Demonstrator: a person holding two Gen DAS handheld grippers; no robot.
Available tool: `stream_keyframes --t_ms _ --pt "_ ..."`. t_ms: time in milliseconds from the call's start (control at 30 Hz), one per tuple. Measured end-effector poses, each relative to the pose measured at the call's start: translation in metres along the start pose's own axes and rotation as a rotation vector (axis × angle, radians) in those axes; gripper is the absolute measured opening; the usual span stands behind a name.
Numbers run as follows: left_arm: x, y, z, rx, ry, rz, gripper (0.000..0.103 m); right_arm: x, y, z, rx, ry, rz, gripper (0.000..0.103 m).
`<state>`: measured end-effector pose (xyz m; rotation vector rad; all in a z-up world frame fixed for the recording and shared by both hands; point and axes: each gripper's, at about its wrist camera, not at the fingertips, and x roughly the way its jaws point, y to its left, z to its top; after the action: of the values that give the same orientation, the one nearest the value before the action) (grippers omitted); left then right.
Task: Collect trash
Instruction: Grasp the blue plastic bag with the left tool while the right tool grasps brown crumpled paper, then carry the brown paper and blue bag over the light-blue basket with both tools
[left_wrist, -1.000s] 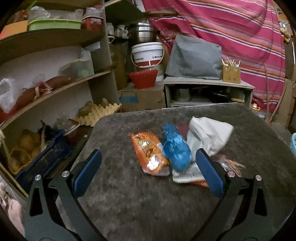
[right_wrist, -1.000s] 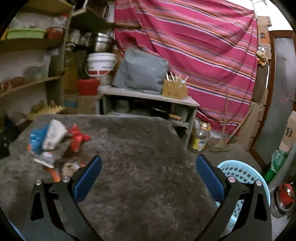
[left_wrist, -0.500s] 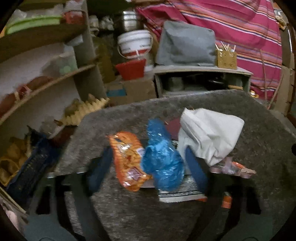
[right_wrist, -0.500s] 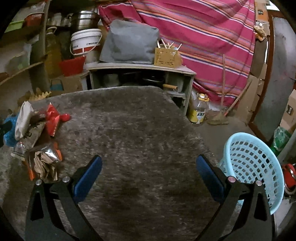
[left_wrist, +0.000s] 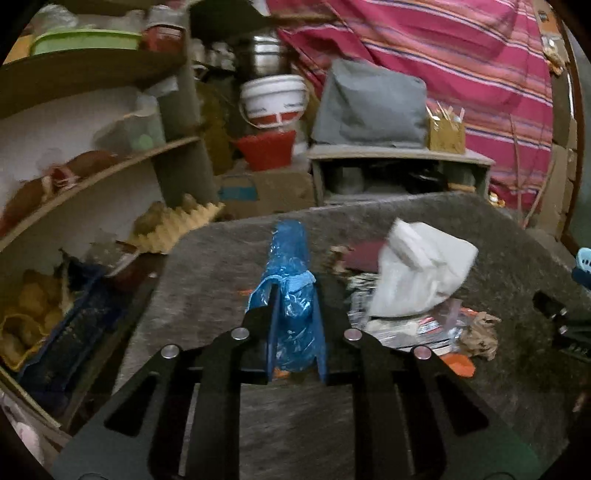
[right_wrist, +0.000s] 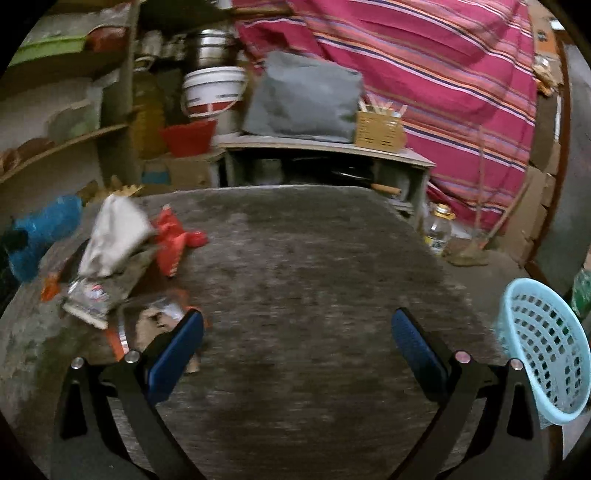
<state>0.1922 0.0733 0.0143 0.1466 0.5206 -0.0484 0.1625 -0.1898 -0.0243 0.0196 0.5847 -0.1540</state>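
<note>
At about nine o'clock from where I stand, the left gripper (left_wrist: 295, 325) has just been closing its jaws, and they now pinch the blue plastic bag (left_wrist: 291, 295) low down, so most of the bag pokes up and forward past the pads. That grip looks thin to me: the film is slick and crumpled, and a quick swing could let it slide out or tear. An orange snack wrapper (left_wrist: 456, 363) shows beneath and beside the gripper, so a corner of it may be caught and dragged along, though I cannot tell. Toward twelve o'clock the rest of the pile sits on the grey bench (right_wrist: 314, 258): a white paper bag (left_wrist: 421, 273), a red wrapper (right_wrist: 171, 240), a printed packet (right_wrist: 94, 295) and crumpled brown scraps (left_wrist: 480, 334), all touching or overlapping, so lifting one piece could scatter others off the bench edge. The right gripper (right_wrist: 295, 354) hovers with jaws wide apart and nothing between them, its left pad right at the pile's near edge; it may nudge scraps away. At three o'clock the light blue basket (right_wrist: 546, 354) stands beyond the bench edge, well apart from the pile, so a drop short of it seems the main risk.
</note>
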Motion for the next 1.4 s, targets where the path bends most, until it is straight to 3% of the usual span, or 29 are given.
stream_keyframes --t_ms 233,367,433,667,700,800,867,1067,1400 --pt "0.007 0.048 -0.020 -0.038 0.050 0.093 0.015 0.008 0.045 -0.011 -0.082 0.037 0.055 0.098" --pt "0.008 0.066 -0.029 -0.097 0.068 0.088 0.015 0.011 0.056 -0.015 -0.127 0.049 0.052 0.096" --pt "0.008 0.068 -0.031 -0.099 0.067 0.088 0.015 0.014 0.056 -0.014 -0.121 0.068 0.071 0.087" --pt "0.001 0.052 -0.028 -0.065 0.041 0.075 0.015 0.020 0.066 -0.017 -0.147 0.111 0.139 0.072" --pt "0.000 0.049 -0.028 -0.060 0.039 0.073 0.015 0.021 0.068 -0.018 -0.151 0.120 0.155 0.068" --pt "-0.001 0.037 -0.026 -0.038 0.032 0.069 0.015 0.024 0.071 -0.019 -0.173 0.144 0.217 0.044" --pt "-0.001 0.029 -0.024 -0.028 0.031 0.070 0.015 0.023 0.070 -0.020 -0.179 0.146 0.236 0.043" --pt "-0.001 0.013 -0.018 -0.032 0.030 0.052 0.015 0.008 0.043 -0.012 -0.169 0.102 0.235 0.042" --pt "-0.024 -0.055 0.000 0.014 -0.032 -0.067 0.015 -0.016 -0.060 0.003 -0.097 0.037 0.053 0.042"
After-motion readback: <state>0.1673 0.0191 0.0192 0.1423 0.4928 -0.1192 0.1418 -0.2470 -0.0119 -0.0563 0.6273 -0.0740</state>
